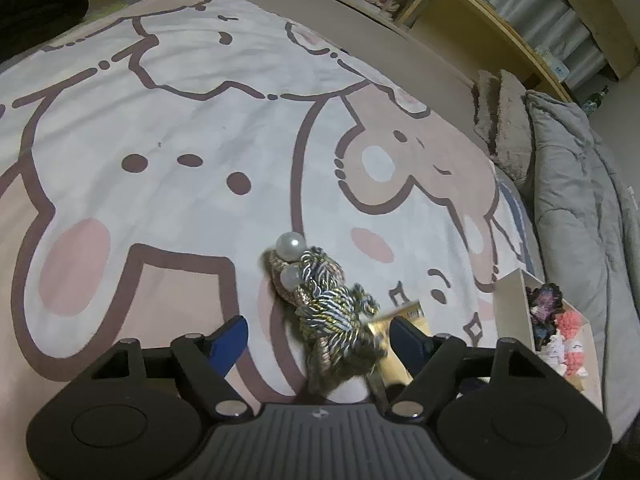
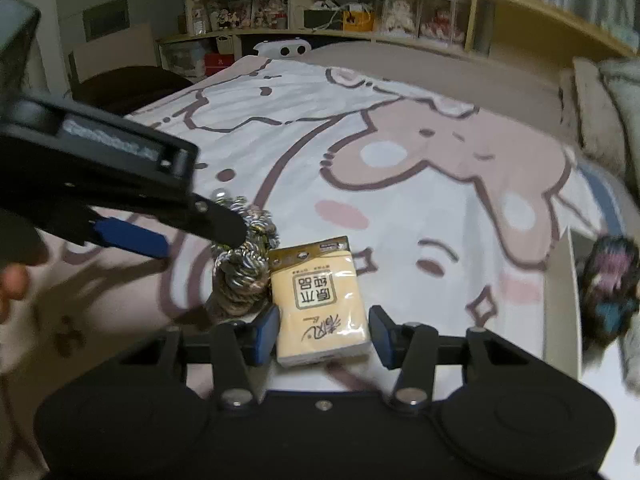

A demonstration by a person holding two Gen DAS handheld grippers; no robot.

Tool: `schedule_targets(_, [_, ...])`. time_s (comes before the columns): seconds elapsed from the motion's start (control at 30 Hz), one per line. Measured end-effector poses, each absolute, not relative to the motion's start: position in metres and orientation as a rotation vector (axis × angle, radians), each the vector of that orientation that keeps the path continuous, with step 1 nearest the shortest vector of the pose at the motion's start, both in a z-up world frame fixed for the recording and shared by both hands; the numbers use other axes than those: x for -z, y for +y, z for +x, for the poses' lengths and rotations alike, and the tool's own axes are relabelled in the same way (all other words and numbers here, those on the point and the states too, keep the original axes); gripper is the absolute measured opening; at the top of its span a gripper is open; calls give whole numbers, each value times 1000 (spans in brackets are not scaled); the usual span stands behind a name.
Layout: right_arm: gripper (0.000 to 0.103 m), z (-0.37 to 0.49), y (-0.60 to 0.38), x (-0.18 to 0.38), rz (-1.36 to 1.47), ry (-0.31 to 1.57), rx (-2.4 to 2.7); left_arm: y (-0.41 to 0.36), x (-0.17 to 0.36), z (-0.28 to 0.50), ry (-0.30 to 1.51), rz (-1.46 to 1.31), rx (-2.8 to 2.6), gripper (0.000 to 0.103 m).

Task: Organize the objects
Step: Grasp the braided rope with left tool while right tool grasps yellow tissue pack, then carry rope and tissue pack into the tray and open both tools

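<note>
Rope ornament (image 2: 244,264) crowds tissue pack (image 2: 320,300); bedspread (image 2: 400,208) beyond open.

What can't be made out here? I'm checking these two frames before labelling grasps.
- Left wrist view: left tongs straddle the braided rope ornament; its near end is blurred, contact unclear.
- Same view: tissue pack mostly hidden behind ornament and finger.
- Right wrist view: right tongs around the pack; pad contact unclear.
- White box contents blurred, cut by the edge.

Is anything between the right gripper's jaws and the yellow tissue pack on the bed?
Nothing visible. The yellow tissue pack lies between the right gripper's blue pads, with small gaps either side. The braided metallic cord bundle with pearls sits against the pack's left edge, outside the jaws.
</note>
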State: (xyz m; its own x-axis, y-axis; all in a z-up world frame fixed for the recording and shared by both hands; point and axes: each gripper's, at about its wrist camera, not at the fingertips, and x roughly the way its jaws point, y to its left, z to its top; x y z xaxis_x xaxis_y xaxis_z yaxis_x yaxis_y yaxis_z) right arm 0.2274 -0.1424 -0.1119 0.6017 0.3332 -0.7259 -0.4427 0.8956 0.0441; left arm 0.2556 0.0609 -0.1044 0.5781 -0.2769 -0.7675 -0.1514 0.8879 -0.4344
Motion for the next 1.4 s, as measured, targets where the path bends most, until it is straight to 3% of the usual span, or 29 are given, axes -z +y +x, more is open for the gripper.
schedule_targets(0.47, [49, 212, -136, 111, -50, 887, -513, 55, 113, 258, 1000, -353, 78, 66])
schedule_targets(0.63, [49, 214, -139, 108, -102, 901, -419, 59, 114, 258, 1006, -307, 60, 42])
schedule_targets(1.13, [50, 208, -169, 106, -56, 969, -397, 32, 110, 214, 1071, -50, 176, 41])
schedule_targets(1.4, [60, 212, -159, 116, -113, 933, -415, 28, 111, 219, 1058, -94, 138, 43])
